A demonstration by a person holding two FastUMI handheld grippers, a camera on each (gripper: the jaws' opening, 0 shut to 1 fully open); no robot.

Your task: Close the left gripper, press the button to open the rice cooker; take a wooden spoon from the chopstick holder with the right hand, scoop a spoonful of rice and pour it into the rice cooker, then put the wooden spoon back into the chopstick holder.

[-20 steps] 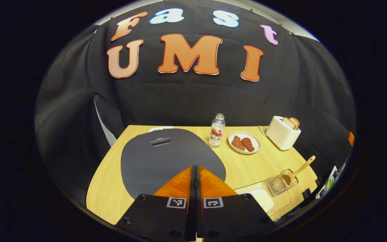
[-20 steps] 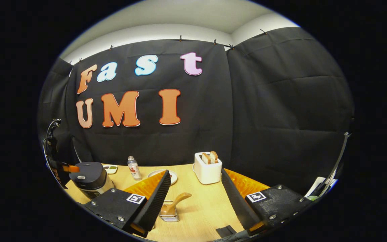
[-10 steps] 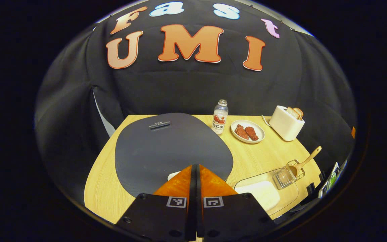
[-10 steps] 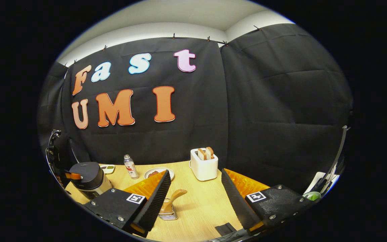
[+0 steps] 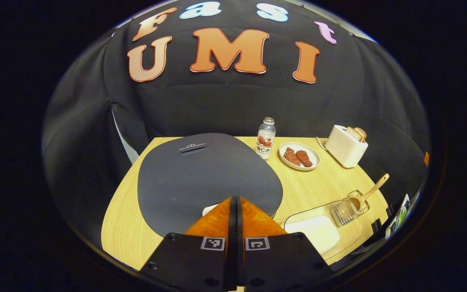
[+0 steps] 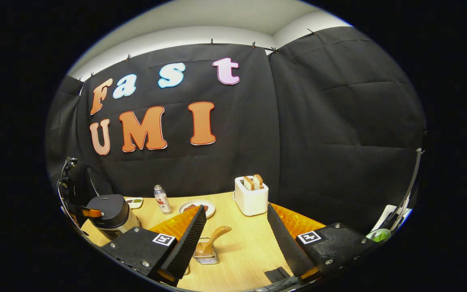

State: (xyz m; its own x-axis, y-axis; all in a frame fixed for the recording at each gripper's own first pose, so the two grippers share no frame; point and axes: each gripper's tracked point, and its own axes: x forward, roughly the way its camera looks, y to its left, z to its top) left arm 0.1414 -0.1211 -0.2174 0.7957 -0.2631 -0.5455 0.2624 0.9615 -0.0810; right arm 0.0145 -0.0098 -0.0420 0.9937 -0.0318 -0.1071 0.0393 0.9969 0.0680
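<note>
1. Left tongs [image 5: 235,201] clenched, tips pressed together, down at the cooker's [image 5: 209,178] front edge over its pale button [image 5: 210,209]; lid down.
2. Right tongs [image 6: 236,231] released, jaws wide, above the surface [image 6: 241,251].
3. Spoon [image 6: 212,240] stands tilted in the wire holder [image 6: 206,256], between the right jaws, untouched.
4. Tray of rice [image 5: 318,235] just beside the holder.
5. Bottle [image 5: 265,138], plate [image 5: 299,156], toaster [image 5: 345,146] along the back.

Even, soft overhead light here; the table [image 5: 318,190] glows bright against dark cloth, shadows faint, focus crisp in the middle, and heavy fisheye bending curves everything near the edges.
</note>
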